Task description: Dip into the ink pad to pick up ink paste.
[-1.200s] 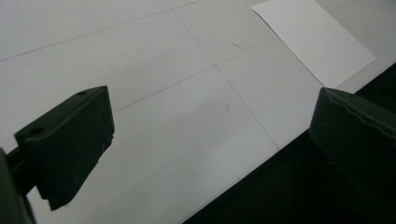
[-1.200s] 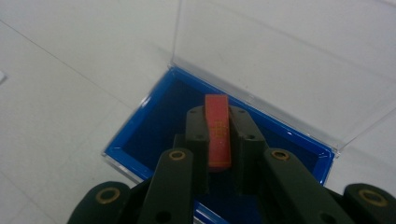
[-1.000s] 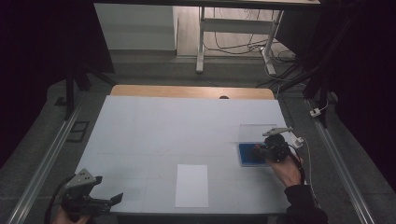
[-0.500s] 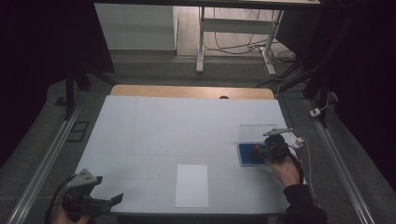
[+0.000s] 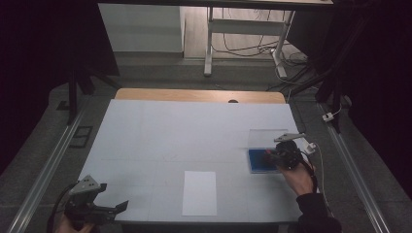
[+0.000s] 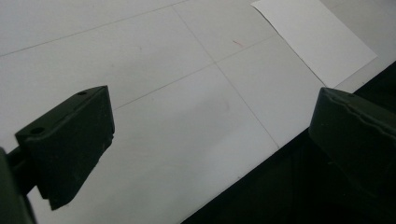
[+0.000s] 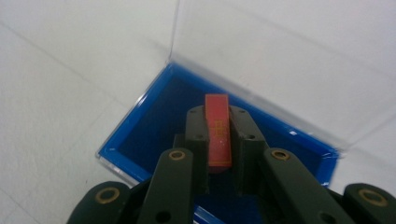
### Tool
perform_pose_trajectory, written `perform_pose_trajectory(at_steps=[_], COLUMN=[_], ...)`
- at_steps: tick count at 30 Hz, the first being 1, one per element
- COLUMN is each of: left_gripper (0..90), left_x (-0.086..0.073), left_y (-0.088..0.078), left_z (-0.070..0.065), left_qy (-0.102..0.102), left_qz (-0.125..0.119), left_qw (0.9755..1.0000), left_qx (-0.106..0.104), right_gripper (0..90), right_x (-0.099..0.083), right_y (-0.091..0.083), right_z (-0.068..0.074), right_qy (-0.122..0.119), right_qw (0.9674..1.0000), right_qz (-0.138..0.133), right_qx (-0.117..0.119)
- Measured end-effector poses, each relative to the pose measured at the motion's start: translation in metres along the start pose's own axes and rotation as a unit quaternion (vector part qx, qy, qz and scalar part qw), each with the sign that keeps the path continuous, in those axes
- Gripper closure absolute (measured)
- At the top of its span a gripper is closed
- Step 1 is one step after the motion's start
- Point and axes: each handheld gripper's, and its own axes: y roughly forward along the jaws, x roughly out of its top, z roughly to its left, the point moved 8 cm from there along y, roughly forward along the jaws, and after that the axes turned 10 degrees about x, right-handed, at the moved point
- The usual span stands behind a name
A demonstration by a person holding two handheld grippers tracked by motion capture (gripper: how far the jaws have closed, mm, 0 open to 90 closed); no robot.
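A thin red card (image 7: 218,130) with gold markings stands on edge between the jaws of my right gripper (image 7: 218,122), which is shut on it. It hangs over a blue tray (image 7: 149,122) with a clear lid (image 7: 261,56) standing open behind it. From above, the right gripper (image 5: 270,158) sits over the blue tray (image 5: 255,160) at the table's right side. My left gripper (image 5: 116,208) hovers at the table's near left corner, open, with nothing between its jaws (image 6: 210,140).
A white sheet of paper (image 5: 199,192) lies flat near the table's front edge, also seen as the paper (image 6: 313,39) in the left gripper view. The white table (image 5: 194,131) has a wooden strip (image 5: 194,94) at the back. Metal rails run along both sides.
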Motion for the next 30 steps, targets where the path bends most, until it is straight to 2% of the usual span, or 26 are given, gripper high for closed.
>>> perform_pose_trajectory(at_steps=[4, 7, 13, 22, 30], left_gripper=[0.5, 0.5, 0.6, 0.6, 0.6], left_x=[0.000, 0.000, 0.000, 0.000, 0.000], left_y=[0.000, 0.000, 0.000, 0.000, 0.000], left_z=[0.000, 0.000, 0.000, 0.000, 0.000], left_qy=[0.000, 0.000, 0.001, 0.000, 0.001], left_qz=[0.000, 0.000, 0.000, 0.001, 0.001], left_qw=[1.0000, 1.0000, 1.0000, 1.0000, 1.0000], left_qx=[-0.001, 0.000, -0.001, -0.001, 0.000], right_gripper=[80.0, 80.1, 80.0, 80.0, 80.1], right_x=[0.006, 0.006, -0.002, -0.007, -0.010], right_y=[-0.011, -0.017, -0.014, -0.006, -0.002], right_z=[0.001, -0.001, -0.011, -0.014, -0.016], right_qy=[0.014, 0.032, 0.051, 0.043, 0.051], right_qw=[0.9995, 0.9988, 0.9983, 0.9990, 0.9987], right_qz=[-0.029, -0.037, -0.028, -0.007, 0.001], right_qx=[0.004, 0.005, 0.003, 0.000, 0.005])
